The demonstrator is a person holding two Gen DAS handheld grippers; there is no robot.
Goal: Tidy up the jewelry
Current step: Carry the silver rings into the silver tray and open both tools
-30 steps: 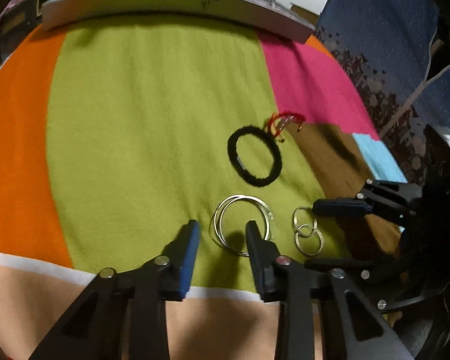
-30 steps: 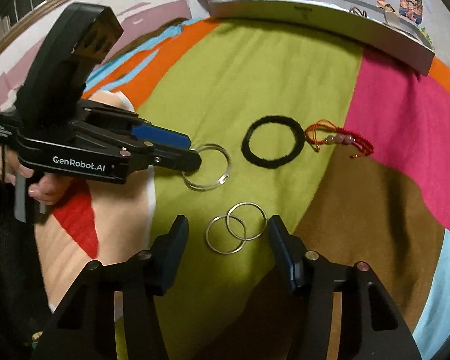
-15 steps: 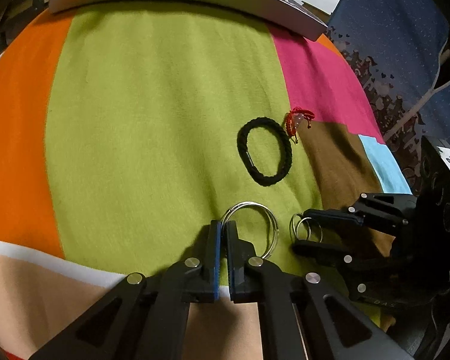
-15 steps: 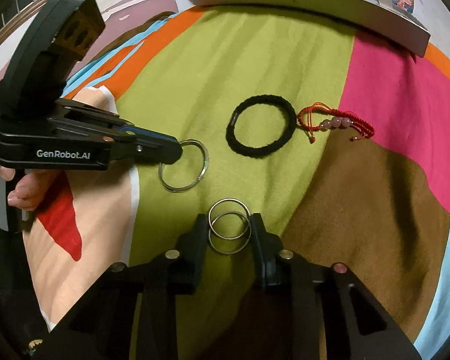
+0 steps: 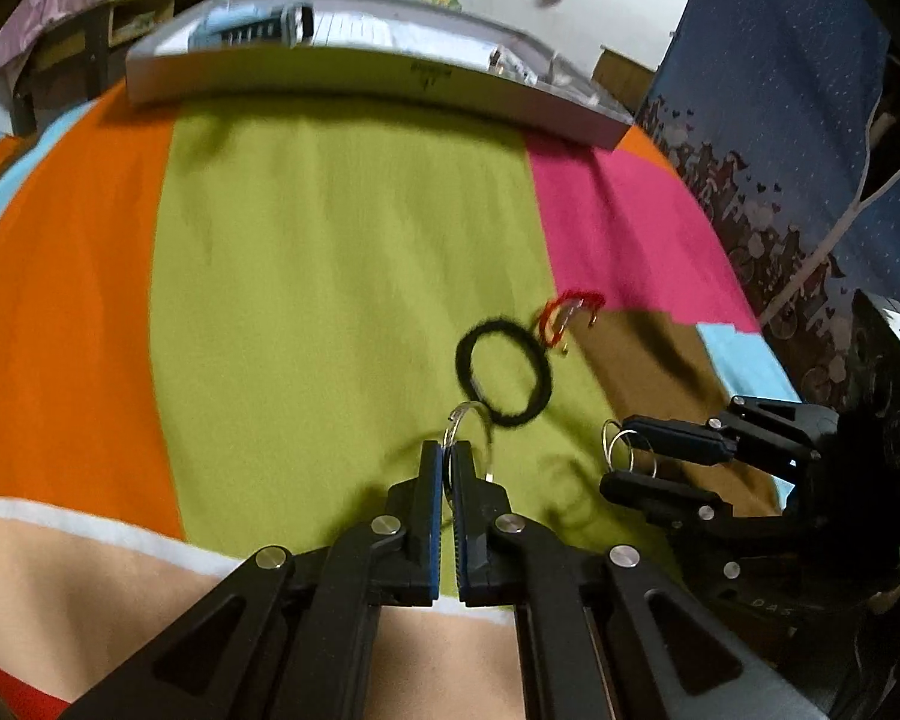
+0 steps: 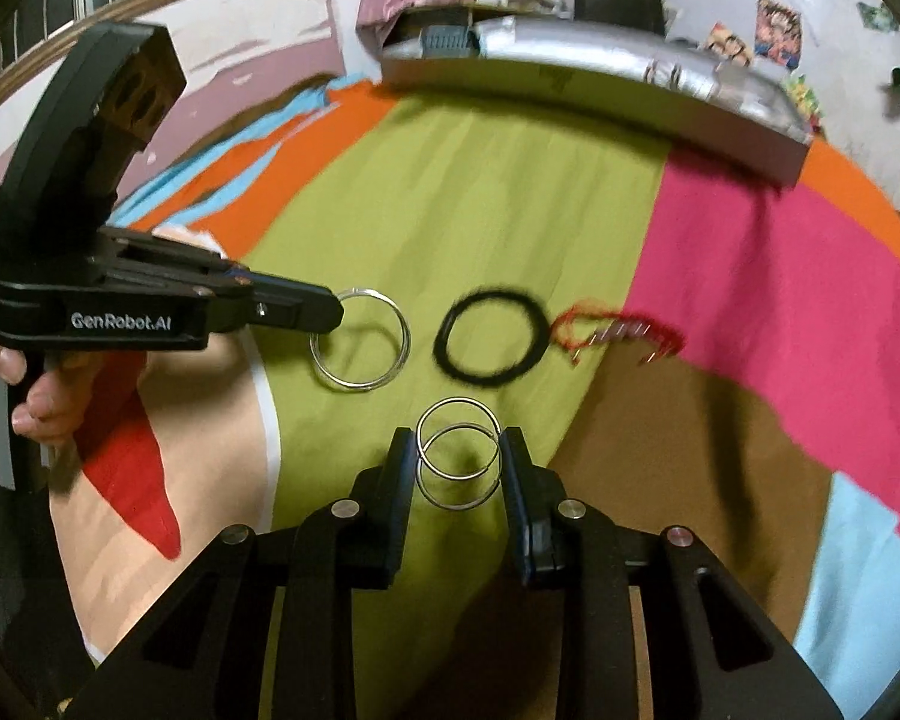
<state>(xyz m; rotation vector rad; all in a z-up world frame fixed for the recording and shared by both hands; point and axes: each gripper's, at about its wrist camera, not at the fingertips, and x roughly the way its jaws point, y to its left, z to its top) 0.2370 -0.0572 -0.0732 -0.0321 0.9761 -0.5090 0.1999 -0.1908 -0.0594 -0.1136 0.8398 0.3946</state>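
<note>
**Q:** State of the left gripper (image 5: 447,468)?

**A:** Jaws pressed together, pinching the rim of the large silver metal ring (image 6: 360,338). In the right wrist view the ring projects from the tip toward 3 o'clock, above the green panel of the multicoloured patchwork cloth (image 6: 510,210).

**Q:** And the right gripper (image 6: 459,462)?

**A:** Jaws closed on the pair of small overlapping silver rings (image 6: 459,450), one finger against each side.

**Q:** Remaining items?

**A:** The black fabric hair band (image 6: 489,337) lies on the green panel at 12 o'clock from the right gripper. The red braided cord bracelet (image 6: 618,330) lies just beside the band at its 3 o'clock. The long grey tray (image 6: 600,81) sits at the far cloth edge.
</note>
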